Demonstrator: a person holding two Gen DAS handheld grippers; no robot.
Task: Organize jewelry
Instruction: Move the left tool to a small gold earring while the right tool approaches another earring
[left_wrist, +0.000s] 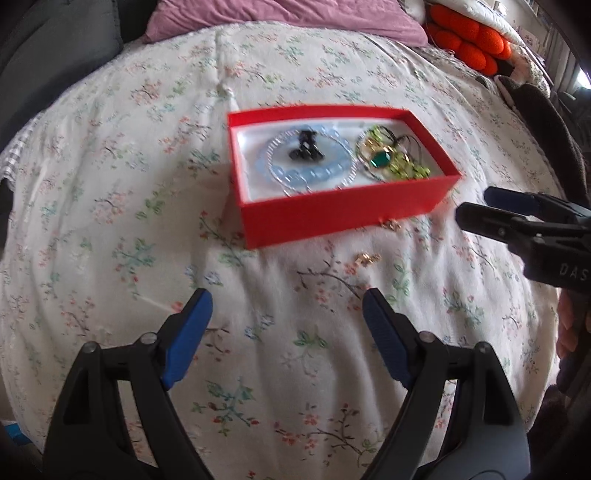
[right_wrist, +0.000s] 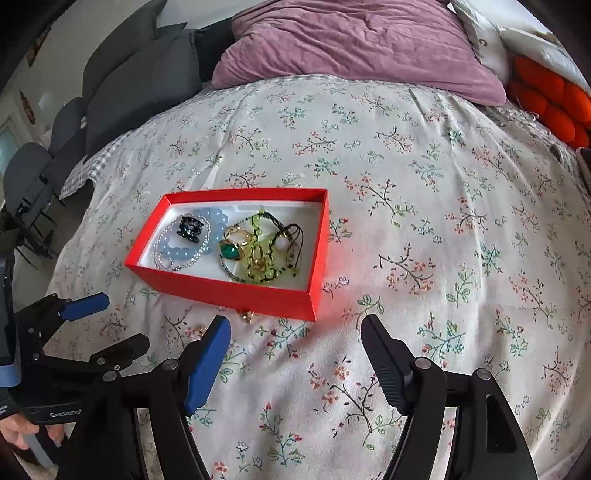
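A red box (left_wrist: 332, 212) (right_wrist: 236, 291) with a white lining lies on the floral bedspread. It holds a pale blue bead bracelet (left_wrist: 314, 173) (right_wrist: 184, 254), a black piece (left_wrist: 304, 146) (right_wrist: 190, 227), a green-stone gold ring (left_wrist: 380, 159) (right_wrist: 231, 251) and green beaded jewelry (left_wrist: 406, 168) (right_wrist: 264, 273). Two small gold pieces lie on the bedspread in front of the box: one (left_wrist: 391, 224) (right_wrist: 246, 315) against its front wall, one (left_wrist: 366, 258) (right_wrist: 200, 328) nearer. My left gripper (left_wrist: 286, 314) (right_wrist: 118, 321) is open and empty. My right gripper (right_wrist: 295, 332) (left_wrist: 469, 206) is open and empty, right of the box.
A purple pillow (right_wrist: 354, 44) lies at the head of the bed. An orange knotted cushion (left_wrist: 465, 37) (right_wrist: 554, 107) sits at the far right. Dark grey cushions (right_wrist: 140, 81) and chairs (right_wrist: 29, 177) are on the left. The bedspread (left_wrist: 110, 184) stretches around the box.
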